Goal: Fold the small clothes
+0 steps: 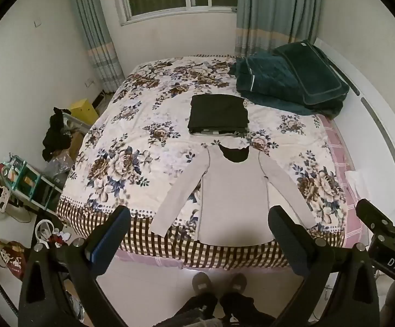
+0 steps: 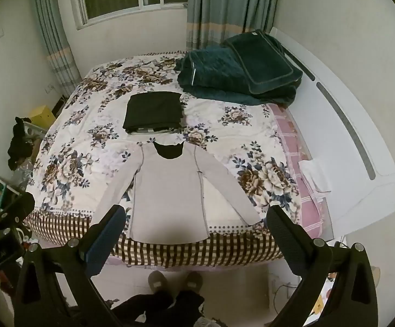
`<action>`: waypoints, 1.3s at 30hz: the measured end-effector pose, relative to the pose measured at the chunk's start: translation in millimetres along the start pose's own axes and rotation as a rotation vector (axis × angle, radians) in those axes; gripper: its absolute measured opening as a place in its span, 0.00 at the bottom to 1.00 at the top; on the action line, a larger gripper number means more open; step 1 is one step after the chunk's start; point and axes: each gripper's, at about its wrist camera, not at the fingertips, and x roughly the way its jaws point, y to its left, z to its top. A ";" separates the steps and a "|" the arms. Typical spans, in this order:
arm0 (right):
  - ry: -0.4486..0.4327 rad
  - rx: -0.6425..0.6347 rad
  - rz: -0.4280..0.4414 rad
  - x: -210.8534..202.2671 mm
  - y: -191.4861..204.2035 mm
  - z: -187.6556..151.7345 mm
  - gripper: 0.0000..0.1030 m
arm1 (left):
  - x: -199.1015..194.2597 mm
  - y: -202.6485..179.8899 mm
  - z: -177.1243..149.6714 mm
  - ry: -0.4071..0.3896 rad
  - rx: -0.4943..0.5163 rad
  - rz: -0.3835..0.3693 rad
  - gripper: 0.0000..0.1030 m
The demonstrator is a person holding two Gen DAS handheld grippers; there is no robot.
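A light grey long-sleeved shirt (image 1: 232, 190) lies flat, front up, sleeves spread, near the foot edge of the floral bedspread (image 1: 132, 136); it also shows in the right wrist view (image 2: 167, 190). Behind its collar sits a stack of folded clothes with a black one on top (image 1: 217, 113), also seen in the right wrist view (image 2: 153, 113). My left gripper (image 1: 198, 218) is open and empty, held above the shirt's hem. My right gripper (image 2: 196, 216) is open and empty, held above the same hem. Both are well clear of the cloth.
A dark green folded quilt and pillow (image 1: 292, 79) lie at the bed's far right by the white headboard (image 2: 341, 147). Clutter and a shelf (image 1: 28, 179) crowd the floor at left. The person's slippered feet (image 1: 219, 283) stand at the bed's foot.
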 end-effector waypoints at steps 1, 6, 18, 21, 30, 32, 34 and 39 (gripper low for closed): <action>0.000 0.001 0.001 0.0 0.0 0.1 1.00 | 0.1 0.1 0.0 -0.001 -0.002 -0.001 1.00; -0.002 0.002 0.008 -0.4 -0.4 0.2 1.00 | 0.2 0.1 0.2 -0.008 -0.003 -0.002 1.00; -0.002 0.001 0.005 -2.1 -0.2 1.3 1.00 | 1.5 0.4 2.8 -0.014 -0.004 -0.010 1.00; -0.004 0.000 0.002 -2.7 -0.2 1.4 1.00 | -0.9 -2.9 7.8 -0.016 -0.010 -0.012 1.00; -0.006 0.001 0.001 -4.3 -0.1 1.6 1.00 | -5.8 -2.0 11.2 -0.020 -0.008 -0.016 1.00; -0.006 0.002 0.003 -4.3 -1.2 1.7 1.00 | -11.0 -7.7 24.0 -0.023 -0.013 -0.016 1.00; -0.007 0.000 0.001 -4.5 -1.4 1.7 1.00 | -12.0 -8.7 27.1 -0.027 -0.016 -0.021 1.00; -0.009 0.000 0.002 -7.9 0.3 4.1 1.00 | -13.8 -8.4 27.7 -0.034 -0.023 -0.026 1.00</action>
